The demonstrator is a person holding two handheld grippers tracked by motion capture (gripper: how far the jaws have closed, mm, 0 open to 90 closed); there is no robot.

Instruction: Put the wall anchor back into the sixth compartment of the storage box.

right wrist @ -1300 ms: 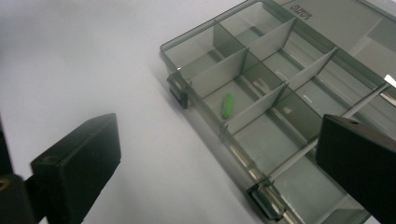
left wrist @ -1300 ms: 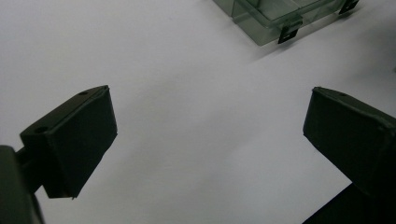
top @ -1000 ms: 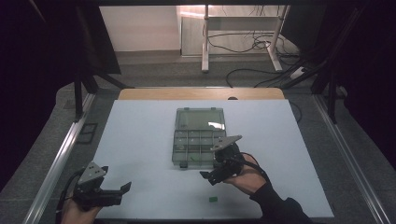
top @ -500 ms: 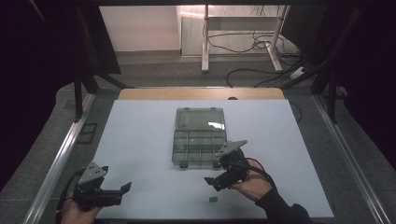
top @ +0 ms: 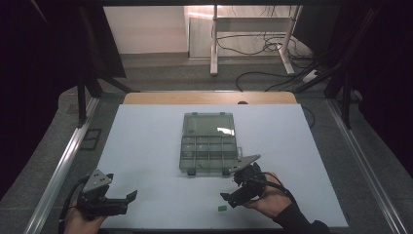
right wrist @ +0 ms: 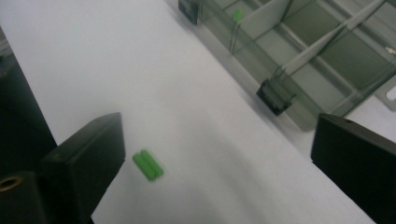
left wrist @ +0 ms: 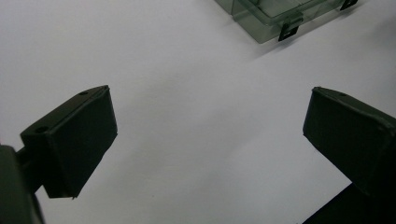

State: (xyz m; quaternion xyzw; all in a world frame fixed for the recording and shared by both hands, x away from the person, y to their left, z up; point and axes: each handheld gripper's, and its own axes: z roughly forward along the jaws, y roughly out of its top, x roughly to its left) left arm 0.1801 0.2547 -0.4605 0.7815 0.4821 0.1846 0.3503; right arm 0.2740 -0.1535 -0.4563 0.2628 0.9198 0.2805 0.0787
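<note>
1. Centrally in the high view, a clear compartment box [top: 208,146] lies open on the white worktop [top: 146,146], its lid folded toward the upper frame so the cells stay reachable.
2. Lower centre, a small green piece [top: 222,208] lies loose on the worktop, apart from the box, near its front edge.
3. Right hand-held gripper [top: 229,198]: its jaws have just been closing slightly but stand released, the green piece [right wrist: 148,164] between them near the left jaw, untouched; probably lined up for a pickup.
4. Left hand-held gripper [top: 130,197]: released, empty, parked lower left, clear of the work.
</note>
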